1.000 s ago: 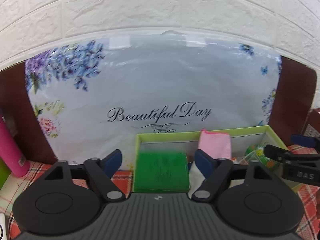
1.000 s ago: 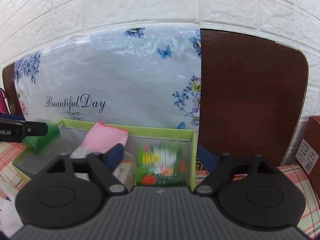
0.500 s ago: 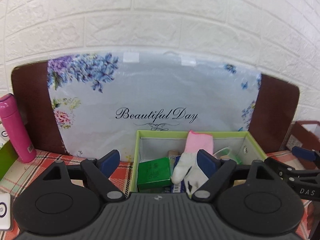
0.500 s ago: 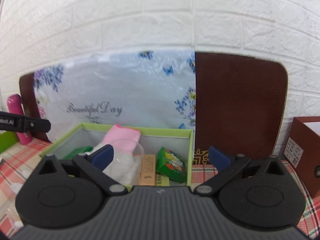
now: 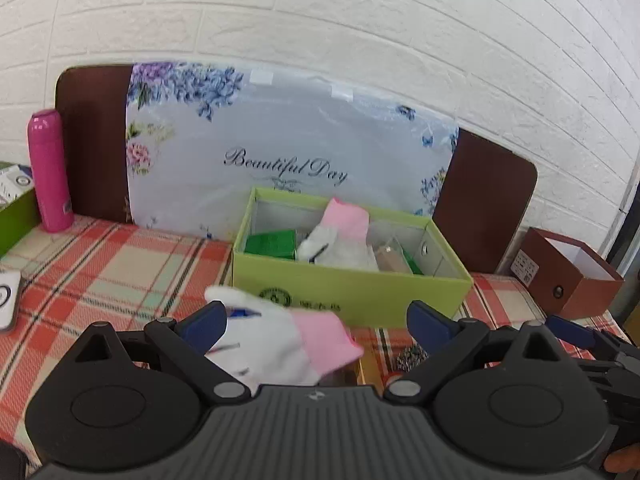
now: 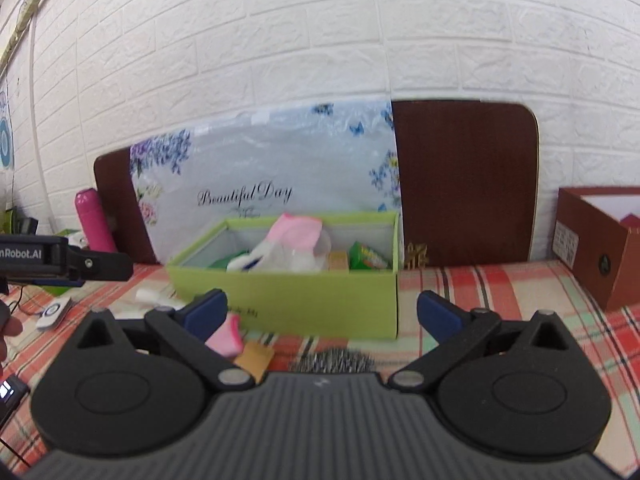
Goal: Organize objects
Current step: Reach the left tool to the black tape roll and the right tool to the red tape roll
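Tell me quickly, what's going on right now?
Left gripper and right gripper open, empty. Glove lies before green box. Nothing blocking.

Home setting, plaid tablecloth (image 5: 120, 256), white brick-pattern wall (image 5: 320, 20), floral bedding pack (image 5: 288, 152)

Open-top lime-green cardboard box (image 6: 304, 300) blocks the centre; top access crowded by contents. Plaid-covered tabletop (image 6: 480, 292) free to its right, up to brown cardboard box (image 6: 592, 248). Near edge: white-pink glove (image 5: 280, 344), possibly steel-wool pad (image 6: 332, 360).

The red-checked cloth-covered worktop (image 5: 120, 256) carries an open lime-green cardboard box (image 5: 352, 288), a pink bottle (image 5: 50, 170), a white-and-pink glove (image 5: 280, 344) and a brown box (image 5: 568, 280).
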Demonstrator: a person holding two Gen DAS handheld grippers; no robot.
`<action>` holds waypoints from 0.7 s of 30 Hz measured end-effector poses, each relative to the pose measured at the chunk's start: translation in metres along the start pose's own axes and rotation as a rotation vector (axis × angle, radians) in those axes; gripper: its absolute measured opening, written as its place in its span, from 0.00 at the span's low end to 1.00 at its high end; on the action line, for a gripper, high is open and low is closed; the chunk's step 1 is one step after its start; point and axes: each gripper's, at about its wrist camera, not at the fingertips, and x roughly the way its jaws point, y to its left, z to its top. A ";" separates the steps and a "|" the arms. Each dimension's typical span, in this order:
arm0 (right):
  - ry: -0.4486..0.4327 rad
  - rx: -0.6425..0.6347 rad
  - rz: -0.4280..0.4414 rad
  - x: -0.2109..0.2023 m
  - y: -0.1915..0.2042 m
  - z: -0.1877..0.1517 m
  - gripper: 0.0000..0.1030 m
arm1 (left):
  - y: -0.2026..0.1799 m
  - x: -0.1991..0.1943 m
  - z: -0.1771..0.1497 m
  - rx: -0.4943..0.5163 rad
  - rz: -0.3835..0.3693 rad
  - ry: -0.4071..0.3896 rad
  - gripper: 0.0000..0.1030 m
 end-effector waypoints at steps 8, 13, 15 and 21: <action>0.130 0.008 -0.017 -0.003 0.007 -0.055 1.00 | 0.010 -0.003 -0.061 0.026 0.040 0.096 0.97; 0.215 -0.103 -0.039 0.019 0.020 -0.080 0.85 | 0.015 0.001 -0.078 0.020 0.026 0.166 0.97; 0.245 -0.121 -0.029 0.031 0.021 -0.083 0.74 | 0.015 0.002 -0.079 0.027 0.022 0.163 0.97; 0.258 -0.133 0.047 0.060 0.030 -0.079 0.67 | 0.010 0.013 -0.083 0.049 -0.006 0.189 0.91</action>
